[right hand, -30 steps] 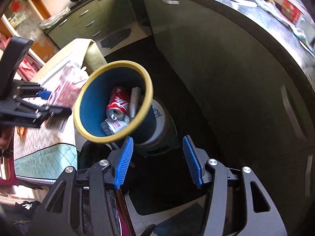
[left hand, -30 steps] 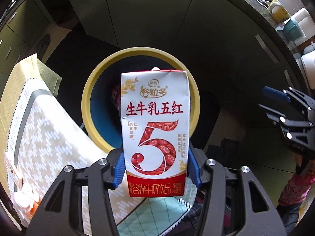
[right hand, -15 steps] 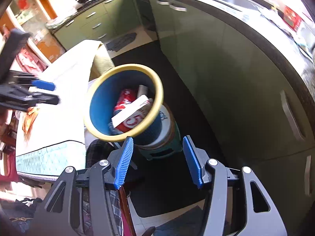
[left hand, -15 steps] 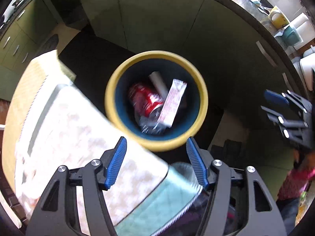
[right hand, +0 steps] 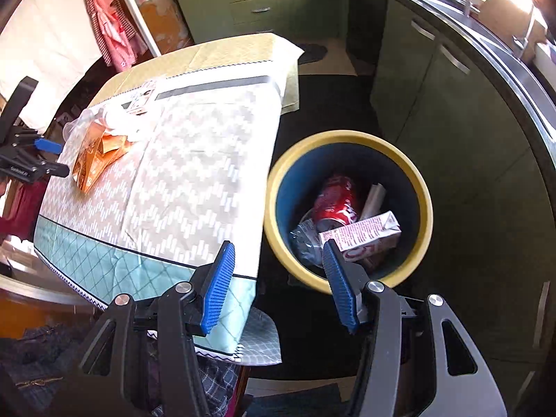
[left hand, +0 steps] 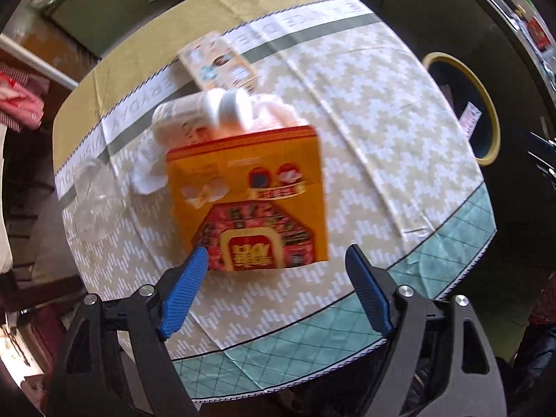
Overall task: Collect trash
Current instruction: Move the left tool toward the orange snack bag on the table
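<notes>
Between the left gripper's (left hand: 276, 292) opening, empty fingers lies the orange packet (left hand: 248, 199); closing askew could nudge the white bottle (left hand: 201, 113) beyond. Right gripper (right hand: 278, 286) hangs open, empty.

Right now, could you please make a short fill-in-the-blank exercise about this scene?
1. The milk carton lies inside the ____, next to a red can.
2. The bin's rim is coloured ____.
3. The orange box rests on the ____, below the left gripper, whose jaws are opening.
4. Between the right gripper's jaws there is ____.

Missing words: bin; yellow; table; nothing
</notes>
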A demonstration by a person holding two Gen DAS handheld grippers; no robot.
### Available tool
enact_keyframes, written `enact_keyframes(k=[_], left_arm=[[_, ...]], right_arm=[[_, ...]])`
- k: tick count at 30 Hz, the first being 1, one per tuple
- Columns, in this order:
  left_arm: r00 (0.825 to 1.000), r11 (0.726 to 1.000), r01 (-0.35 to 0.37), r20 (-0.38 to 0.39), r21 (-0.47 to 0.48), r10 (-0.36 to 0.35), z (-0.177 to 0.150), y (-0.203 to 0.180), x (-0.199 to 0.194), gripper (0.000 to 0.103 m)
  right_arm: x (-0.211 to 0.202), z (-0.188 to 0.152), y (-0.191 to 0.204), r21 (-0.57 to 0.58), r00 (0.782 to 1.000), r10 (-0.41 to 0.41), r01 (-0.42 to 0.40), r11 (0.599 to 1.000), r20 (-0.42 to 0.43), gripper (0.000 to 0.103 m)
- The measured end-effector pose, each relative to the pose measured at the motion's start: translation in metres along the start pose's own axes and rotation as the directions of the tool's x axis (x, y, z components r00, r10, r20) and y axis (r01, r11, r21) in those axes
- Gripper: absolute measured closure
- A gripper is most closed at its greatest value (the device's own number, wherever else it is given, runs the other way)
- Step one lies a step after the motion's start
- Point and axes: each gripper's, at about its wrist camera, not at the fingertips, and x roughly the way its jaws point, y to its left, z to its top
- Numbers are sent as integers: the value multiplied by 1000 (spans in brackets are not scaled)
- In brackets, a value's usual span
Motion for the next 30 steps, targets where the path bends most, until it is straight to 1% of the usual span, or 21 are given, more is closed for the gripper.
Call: enact_keyframes(k=[2, 4, 8, 11, 13, 17, 22, 23, 25, 26, 27, 28, 29, 30], left_arm=[[1000, 999, 26, 4, -32, -26, 3, 25, 14, 26], [999, 997, 36, 18, -61, -35, 7, 43, 18, 26], [997, 994, 75, 20, -80, -74, 18, 66, 31, 25], [992, 987, 129, -3, -97, -130, 25, 75, 45, 24], [983, 978, 181, -16, -103, -183, 29, 77, 52, 24], [965, 961, 259, -20, -100, -263, 33, 77, 57, 24], [969, 968, 248, 25, -48, -247, 29, 62, 40, 25], [970, 969, 244, 31, -36, -243, 29, 54, 37, 25], [970, 970, 241, 43, -20, -240, 26, 47, 29, 31], [971, 972, 235, 49, -11, -234, 24, 43, 26, 38], [974, 975, 223, 52, -1, -222, 23, 37, 24, 48], [974, 975, 221, 52, 5, -221, 24, 33, 22, 54], [973, 974, 225, 46, 9, -225, 23, 30, 21, 65], [973, 973, 229, 39, 8, -229, 21, 29, 20, 73]], right_arm=[[2, 7, 19, -39, 1000, -7, 6, 999, -14, 50], [5, 12, 34, -64, 1000, -15, 14, 998, -25, 50], [2, 12, 44, -90, 999, -26, 22, 996, -41, 49], [5, 14, 48, -95, 998, -32, 27, 995, -54, 49], [9, 16, 50, -101, 997, -36, 29, 994, -64, 49], [13, 19, 51, -109, 997, -39, 31, 994, -74, 49], [14, 20, 55, -117, 997, -39, 31, 993, -71, 48], [15, 19, 55, -119, 997, -39, 30, 992, -70, 47], [14, 18, 56, -123, 997, -39, 31, 992, -68, 47], [14, 18, 57, -125, 997, -40, 32, 992, -66, 47], [13, 18, 57, -126, 997, -42, 33, 991, -64, 47], [12, 17, 58, -127, 997, -41, 33, 991, -61, 47], [10, 17, 58, -128, 997, -41, 33, 991, -58, 47], [9, 16, 58, -129, 998, -42, 35, 991, -55, 47]])
